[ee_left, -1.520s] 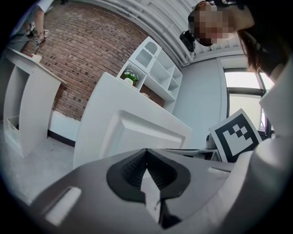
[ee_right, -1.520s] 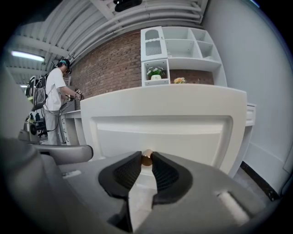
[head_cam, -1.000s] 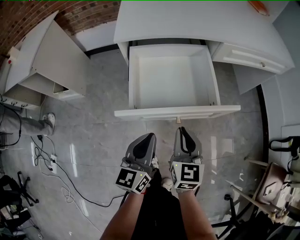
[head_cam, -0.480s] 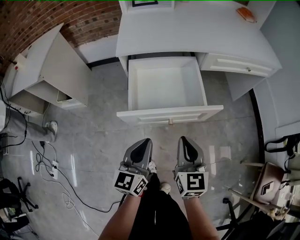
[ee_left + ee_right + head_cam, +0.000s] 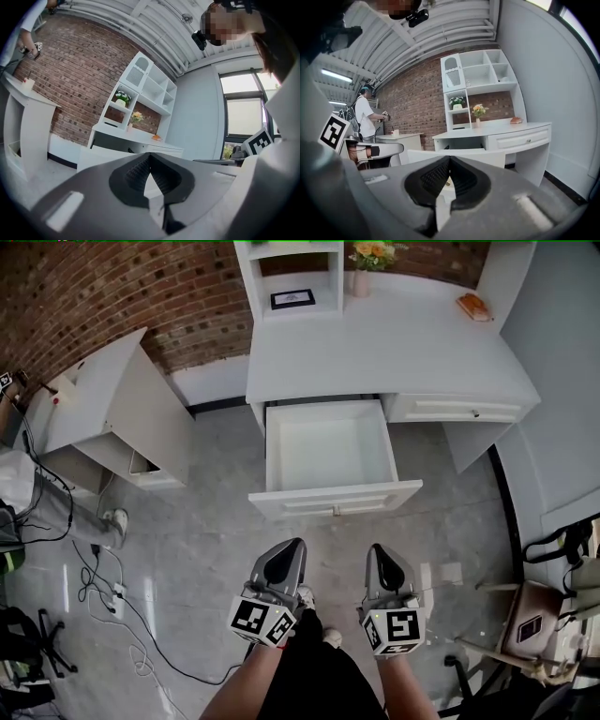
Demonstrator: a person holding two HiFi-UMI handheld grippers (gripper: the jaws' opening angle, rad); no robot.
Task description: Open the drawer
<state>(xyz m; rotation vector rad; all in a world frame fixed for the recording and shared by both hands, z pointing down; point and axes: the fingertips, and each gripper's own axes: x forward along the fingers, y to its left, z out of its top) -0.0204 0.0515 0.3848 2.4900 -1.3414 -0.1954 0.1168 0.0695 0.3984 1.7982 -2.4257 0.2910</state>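
White flat desk top [image 5: 394, 357] with a small orange object [image 5: 472, 306] and a pale vase of yellow-orange flowers [image 5: 362, 279] near its back edge

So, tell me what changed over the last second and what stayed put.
The left hand-held gripper and right hand-held gripper have drawn back from the white rectangular drawer and its small round knob. The right one, close to the knob earlier, has shut its jaws on nothing. The white desk now sits farther off in the head view. The drawer stays pulled out and empty.
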